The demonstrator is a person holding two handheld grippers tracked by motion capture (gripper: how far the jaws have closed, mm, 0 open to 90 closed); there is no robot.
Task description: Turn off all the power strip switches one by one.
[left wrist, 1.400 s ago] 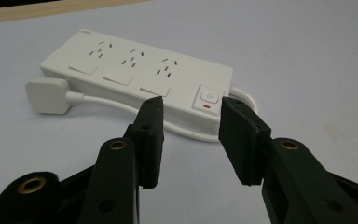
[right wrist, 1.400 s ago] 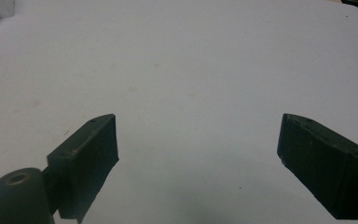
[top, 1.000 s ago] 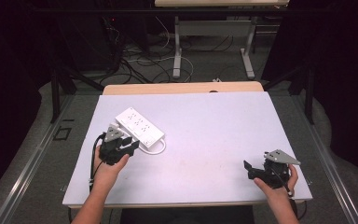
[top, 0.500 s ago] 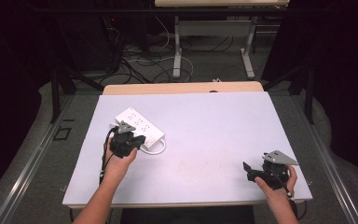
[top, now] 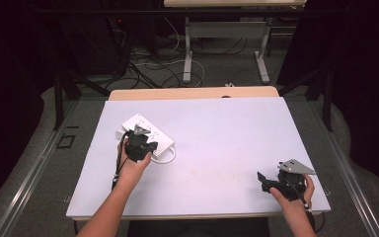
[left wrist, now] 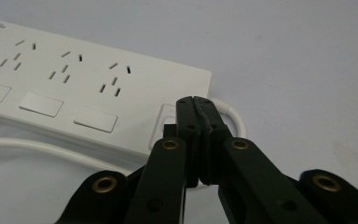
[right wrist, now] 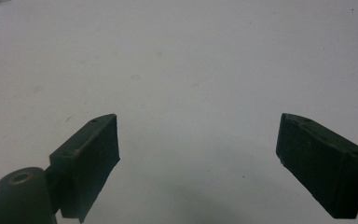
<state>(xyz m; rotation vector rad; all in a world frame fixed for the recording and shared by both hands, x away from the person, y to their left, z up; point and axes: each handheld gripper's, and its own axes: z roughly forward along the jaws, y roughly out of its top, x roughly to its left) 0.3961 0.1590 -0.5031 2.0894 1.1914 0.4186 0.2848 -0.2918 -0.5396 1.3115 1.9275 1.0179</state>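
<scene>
The power strip [top: 148, 132] lies flat on the left half of the counter [top: 227, 138], set at an angle, with its white cord [left wrist: 51, 150] running along its near long side and curling in a loop past the near end. The left gripper [top: 139, 144] sits at that near end; in the left gripper view its fingers [left wrist: 188, 135] are clenched together with nothing visible between them, the tips standing over the raised square at the end of the strip. Whether the tips touch the housing cannot be determined. The right gripper [top: 281, 183] rests near the right front corner of the counter, well apart from the strip, and its fingers [right wrist: 91, 163] are released and spread wide over bare surface. The strip is judged to be a rigid, light plastic body with a smooth, somewhat slippery shell; it is likely to slide on the counter when pushed at one end. The best hold is judged to be across the narrow width, fingers on the two long side walls, clear of the sockets and switches. The cord is flexible and is expected to drag behind.
</scene>
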